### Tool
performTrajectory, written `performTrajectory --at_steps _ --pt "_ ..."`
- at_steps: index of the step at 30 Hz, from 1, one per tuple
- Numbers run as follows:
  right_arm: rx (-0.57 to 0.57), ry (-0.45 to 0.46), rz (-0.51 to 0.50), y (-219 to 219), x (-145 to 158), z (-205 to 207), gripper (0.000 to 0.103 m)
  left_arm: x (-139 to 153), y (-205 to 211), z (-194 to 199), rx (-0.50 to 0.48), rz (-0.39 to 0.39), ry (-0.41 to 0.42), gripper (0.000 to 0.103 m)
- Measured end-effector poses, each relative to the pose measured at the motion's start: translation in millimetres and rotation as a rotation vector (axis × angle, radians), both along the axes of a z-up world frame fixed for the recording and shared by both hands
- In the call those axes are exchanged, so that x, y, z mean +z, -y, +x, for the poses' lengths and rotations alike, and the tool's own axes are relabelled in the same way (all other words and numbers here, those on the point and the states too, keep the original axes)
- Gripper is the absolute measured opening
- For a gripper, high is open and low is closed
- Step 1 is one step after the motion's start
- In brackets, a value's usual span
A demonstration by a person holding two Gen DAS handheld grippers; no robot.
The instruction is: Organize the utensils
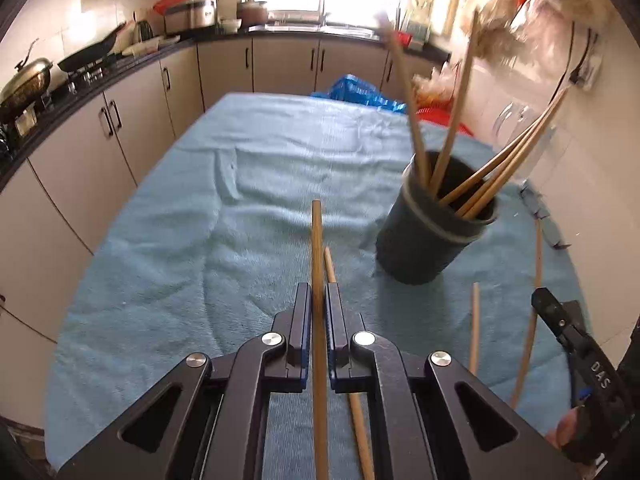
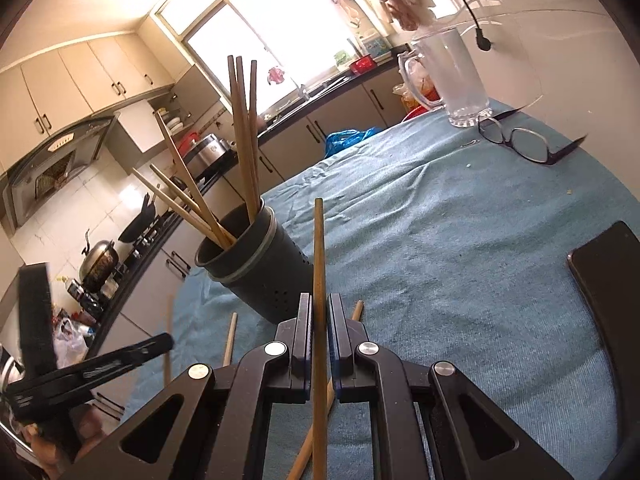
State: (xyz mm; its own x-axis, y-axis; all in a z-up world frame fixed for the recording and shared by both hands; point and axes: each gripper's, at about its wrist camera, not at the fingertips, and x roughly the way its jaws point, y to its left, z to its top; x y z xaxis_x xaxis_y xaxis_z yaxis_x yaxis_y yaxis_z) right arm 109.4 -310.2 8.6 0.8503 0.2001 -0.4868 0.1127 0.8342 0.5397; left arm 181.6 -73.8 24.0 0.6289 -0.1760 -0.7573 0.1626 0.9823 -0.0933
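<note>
A dark utensil cup (image 1: 432, 224) stands on the blue cloth, with several wooden chopsticks (image 1: 452, 120) leaning in it; it also shows in the right wrist view (image 2: 256, 264). My left gripper (image 1: 319, 292) is shut on a wooden chopstick (image 1: 317, 248) that points forward, left of the cup. My right gripper (image 2: 319, 302) is shut on another chopstick (image 2: 319, 248), right of the cup. Loose chopsticks lie on the cloth (image 1: 475, 328) (image 2: 230, 338). The right gripper shows at the left view's right edge (image 1: 568, 332), the left gripper at the right view's lower left (image 2: 104, 364).
A clear glass mug (image 2: 448, 80), glasses (image 2: 520, 142) and a dark phone (image 2: 612, 276) lie on the blue cloth (image 2: 440, 240). A blue bag (image 1: 356, 90) sits at the table's far end. Kitchen counters with pans (image 1: 88, 56) run along the left.
</note>
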Motion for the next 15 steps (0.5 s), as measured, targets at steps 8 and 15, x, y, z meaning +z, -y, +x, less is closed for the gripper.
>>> performTrajectory --at_steps 8,15 --pt "-0.036 0.058 -0.003 0 25 -31 0.008 30 -9 -29 -0.016 -0.045 0.075 0.006" --pt "-0.026 0.087 -0.045 -14 47 -50 0.008 44 -19 -43 -0.017 -0.075 0.113 0.006"
